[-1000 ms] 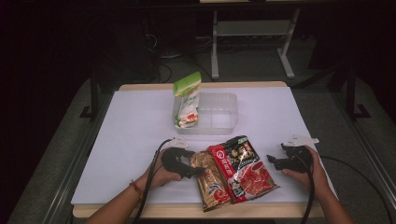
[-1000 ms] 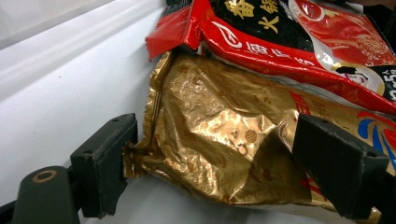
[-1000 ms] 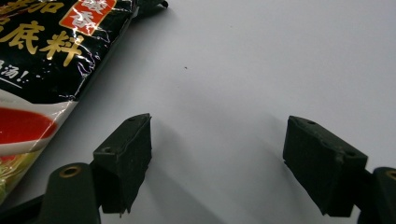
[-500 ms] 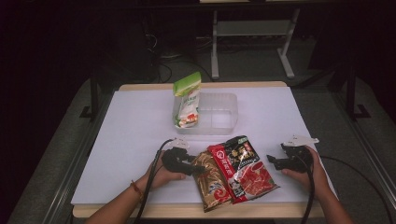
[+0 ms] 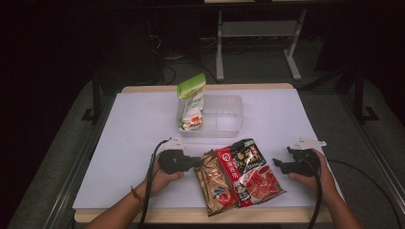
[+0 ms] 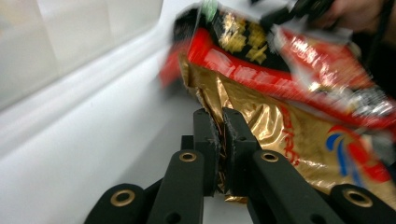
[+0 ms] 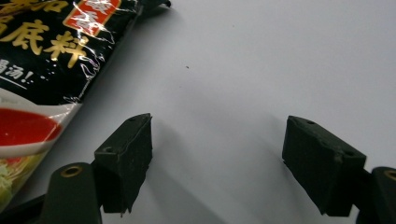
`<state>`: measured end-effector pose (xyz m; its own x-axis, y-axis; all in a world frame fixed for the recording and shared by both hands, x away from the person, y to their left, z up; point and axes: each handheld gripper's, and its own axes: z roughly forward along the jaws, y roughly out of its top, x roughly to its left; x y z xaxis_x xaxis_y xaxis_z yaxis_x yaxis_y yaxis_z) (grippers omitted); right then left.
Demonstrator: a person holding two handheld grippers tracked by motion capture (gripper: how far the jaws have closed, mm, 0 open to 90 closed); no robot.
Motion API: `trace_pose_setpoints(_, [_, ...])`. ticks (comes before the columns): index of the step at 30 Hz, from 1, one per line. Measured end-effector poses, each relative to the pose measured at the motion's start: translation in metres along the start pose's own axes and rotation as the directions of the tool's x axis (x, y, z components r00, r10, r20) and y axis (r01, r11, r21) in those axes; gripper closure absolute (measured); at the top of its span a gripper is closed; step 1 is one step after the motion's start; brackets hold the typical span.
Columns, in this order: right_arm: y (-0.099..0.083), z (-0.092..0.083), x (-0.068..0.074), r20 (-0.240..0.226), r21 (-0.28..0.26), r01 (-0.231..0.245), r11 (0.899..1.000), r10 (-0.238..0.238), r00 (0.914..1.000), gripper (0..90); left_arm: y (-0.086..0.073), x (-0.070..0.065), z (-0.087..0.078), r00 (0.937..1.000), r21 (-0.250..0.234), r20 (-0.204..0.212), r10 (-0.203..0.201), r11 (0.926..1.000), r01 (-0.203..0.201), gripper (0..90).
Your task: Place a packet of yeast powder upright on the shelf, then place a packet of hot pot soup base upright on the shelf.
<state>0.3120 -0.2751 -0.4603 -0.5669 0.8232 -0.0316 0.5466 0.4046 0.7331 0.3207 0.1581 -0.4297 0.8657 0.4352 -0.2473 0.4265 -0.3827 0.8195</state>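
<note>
- Left claw (image 6: 219, 140) has just been closing and now pinches the gold packet (image 5: 217, 183)'s edge.
- Right claw (image 7: 217, 163) gapes empty over the desk (image 5: 133, 138).
- Next, likely: lift the packet into the clear container (image 5: 224, 117).

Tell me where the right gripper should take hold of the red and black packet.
Grip the red and black packet by its thin right edge, coming in low from the right. It lies flat, overlapping the gold packet, and the open right gripper already faces that free edge.
</note>
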Motion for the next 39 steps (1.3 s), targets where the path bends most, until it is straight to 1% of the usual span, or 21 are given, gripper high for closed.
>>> trace_pose_setpoints(2, [0.000, 0.000, -0.001, -0.002, 0.000, 0.001, 1.000, -0.001, 1.0000, 23.3, 0.001, 0.000, -0.003, 1.0000, -0.017, -0.004, -0.002, 0.9999, 0.002, 86.2])
trace_pose_setpoints(3, [0.000, 0.000, -0.001, -0.004, 0.002, -0.003, 1.000, 0.003, 1.0000, 23.3, 0.005, -0.002, -0.013, 0.9999, -0.061, 0.006, -0.009, 0.9981, 0.009, 86.4])
trace_pose_setpoints(4, [0.000, 0.000, -0.001, -0.004, 0.002, -0.003, 1.000, 0.003, 1.0000, 23.3, 0.005, -0.002, -0.013, 0.9999, -0.061, 0.006, -0.009, 0.9981, 0.009, 86.7])
trace_pose_setpoints(5, [0.000, 0.000, -0.001, -0.008, 0.004, -0.006, 1.000, 0.006, 1.0000, 23.2, 0.008, -0.004, -0.022, 1.0000, -0.095, 0.006, -0.007, 0.9955, 0.008, 86.8])
trace_pose_setpoints(6, [0.001, 0.001, -0.001, -0.009, 0.002, -0.007, 1.000, 0.007, 0.9999, 23.2, 0.008, -0.004, -0.022, 1.0000, -0.095, 0.006, -0.007, 0.9955, 0.008, 86.9])
trace_pose_setpoints(9, [0.001, 0.001, -0.001, -0.009, 0.002, -0.006, 1.000, 0.006, 0.9999, 23.1, 0.011, -0.005, -0.032, 0.9997, -0.141, 0.010, -0.021, 0.9897, 0.022, 87.0])
trace_pose_setpoints(11, [0.001, 0.001, -0.001, -0.009, 0.002, -0.007, 1.000, 0.007, 0.9999, 22.9, 0.013, -0.007, -0.041, 0.9994, -0.181, 0.016, -0.030, 0.9830, 0.032, 87.1])
trace_pose_setpoints(12, [0.001, 0.001, -0.001, -0.009, 0.002, -0.008, 1.000, 0.008, 0.9999, 22.9, 0.013, -0.007, -0.041, 0.9994, -0.181, 0.016, -0.030, 0.9830, 0.032, 87.1])
trace_pose_setpoints(13, [0.001, 0.001, -0.002, -0.009, 0.002, -0.007, 1.000, 0.007, 0.9999, 22.9, 0.015, -0.008, -0.046, 0.9989, -0.204, 0.024, -0.039, 0.9779, 0.044, 87.2])
trace_pose_setpoints(14, [0.001, 0.001, -0.002, -0.009, 0.003, -0.007, 1.000, 0.007, 0.9999, 22.8, 0.015, -0.008, -0.046, 0.9989, -0.204, 0.024, -0.039, 0.9779, 0.044, 87.2])
trace_pose_setpoints(15, [0.001, 0.001, -0.002, -0.009, 0.003, -0.006, 1.000, 0.006, 0.9999, 22.9, 0.017, -0.008, -0.052, 0.9985, -0.235, 0.026, -0.048, 0.9705, 0.052, 87.3])
trace_pose_setpoints(16, [0.001, 0.001, -0.002, -0.009, 0.003, -0.006, 1.000, 0.006, 0.9999, 22.9, 0.017, -0.008, -0.052, 0.9985, -0.235, 0.026, -0.048, 0.9705, 0.052, 87.3])
trace_pose_setpoints(20, [0.001, 0.001, -0.002, -0.010, 0.004, -0.008, 1.000, 0.008, 0.9999, 22.7, 0.021, -0.009, -0.062, 0.9981, -0.280, 0.016, -0.059, 0.9580, 0.061, 87.4])
trace_pose_setpoints(22, [0.002, 0.001, -0.002, -0.010, 0.005, -0.009, 1.000, 0.009, 0.9999, 22.5, 0.022, -0.009, -0.068, 0.9982, -0.292, 0.008, -0.059, 0.9547, 0.059, 87.4])
trace_pose_setpoints(25, [0.002, 0.002, -0.002, -0.008, 0.004, -0.010, 1.000, 0.010, 0.9999, 22.3, 0.023, -0.008, -0.075, 0.9979, -0.320, 0.000, -0.065, 0.9455, 0.062, 87.5])
trace_pose_setpoints(26, [0.002, 0.002, -0.002, -0.007, 0.005, -0.010, 1.000, 0.010, 0.9999, 22.3, 0.023, -0.007, -0.080, 0.9975, -0.339, -0.008, -0.070, 0.9385, 0.063, 87.5])
trace_pose_setpoints(32, [0.002, 0.002, -0.002, -0.006, 0.004, -0.012, 1.000, 0.012, 0.9999, 22.3, 0.024, -0.004, -0.091, 0.9969, -0.367, -0.028, -0.073, 0.9286, 0.058, 87.5])
trace_pose_setpoints(33, [0.002, 0.002, -0.002, -0.007, 0.003, -0.011, 1.000, 0.011, 0.9999, 22.5, 0.025, -0.004, -0.094, 0.9959, -0.379, -0.034, -0.083, 0.9231, 0.064, 87.5])
trace_pose_setpoints(34, [0.002, 0.002, -0.002, -0.007, 0.003, -0.011, 1.000, 0.011, 0.9999, 22.5, 0.025, -0.004, -0.094, 0.9959, -0.379, -0.034, -0.083, 0.9231, 0.064, 87.5])
trace_pose_setpoints(35, [0.002, 0.002, -0.002, -0.007, 0.003, -0.012, 1.000, 0.012, 0.9999, 22.5, 0.027, -0.003, -0.097, 0.9955, -0.394, -0.040, -0.086, 0.9171, 0.063, 87.5])
trace_pose_setpoints(39, [0.002, 0.002, -0.002, -0.010, 0.004, -0.017, 1.000, 0.017, 0.9998, 22.5, 0.031, -0.002, -0.100, 0.9942, -0.407, -0.062, -0.088, 0.9118, 0.055, 87.5])
